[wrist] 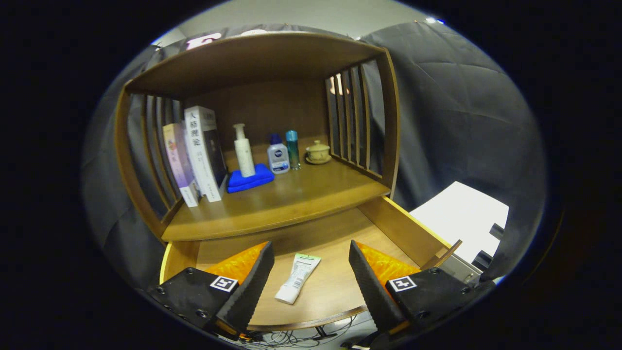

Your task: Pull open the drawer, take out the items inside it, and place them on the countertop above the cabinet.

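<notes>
The wooden drawer point(398, 228) is pulled out below the cabinet's countertop point(291, 199). A white tube point(298, 278) with a green end lies flat on the drawer floor, right between my two fingers. My gripper point(311, 272) hovers over the drawer, open wide, its fingers either side of the tube and apart from it. Whether the fingertips touch the drawer floor I cannot tell.
On the countertop stand two books point(197, 155) at the left, a white pump bottle point(243, 150) on a blue cloth point(250, 179), a small white bottle point(278, 156), a teal bottle point(292, 148) and a lidded cup point(318, 151). Slatted side walls and a top board enclose it. A white surface point(461, 214) lies to the right.
</notes>
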### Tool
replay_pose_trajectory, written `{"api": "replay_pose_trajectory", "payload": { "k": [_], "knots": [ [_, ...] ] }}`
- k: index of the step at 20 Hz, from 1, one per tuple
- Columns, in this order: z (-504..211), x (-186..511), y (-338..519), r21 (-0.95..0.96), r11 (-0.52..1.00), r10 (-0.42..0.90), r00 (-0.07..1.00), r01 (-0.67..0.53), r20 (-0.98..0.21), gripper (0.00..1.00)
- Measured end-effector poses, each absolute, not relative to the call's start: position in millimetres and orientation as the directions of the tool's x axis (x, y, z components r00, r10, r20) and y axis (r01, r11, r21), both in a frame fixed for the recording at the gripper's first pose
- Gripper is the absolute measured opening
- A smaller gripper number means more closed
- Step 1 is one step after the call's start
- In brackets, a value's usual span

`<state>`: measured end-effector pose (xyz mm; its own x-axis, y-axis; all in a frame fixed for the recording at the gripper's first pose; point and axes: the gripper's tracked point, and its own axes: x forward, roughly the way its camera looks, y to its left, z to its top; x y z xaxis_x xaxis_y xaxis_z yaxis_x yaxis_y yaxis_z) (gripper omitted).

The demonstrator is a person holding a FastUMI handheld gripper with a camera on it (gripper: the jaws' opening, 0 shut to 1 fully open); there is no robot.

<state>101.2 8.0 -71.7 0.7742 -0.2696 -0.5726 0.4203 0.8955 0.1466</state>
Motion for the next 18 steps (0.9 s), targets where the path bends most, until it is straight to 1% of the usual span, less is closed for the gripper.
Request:
{"api": "replay_pose_trajectory", "payload": {
  "k": [7, 13, 18],
  "knots": [
    [-112, 132, 14, 0.225, 0.827, -0.189, 0.631, 0.515, -0.752, 0.97],
    [-143, 145, 4, 0.263, 0.730, -0.152, 0.525, 0.631, -0.837, 0.97],
    [-182, 141, 18, 0.227, 0.705, -0.103, 0.413, 0.672, -0.905, 0.97]
  ]
}}
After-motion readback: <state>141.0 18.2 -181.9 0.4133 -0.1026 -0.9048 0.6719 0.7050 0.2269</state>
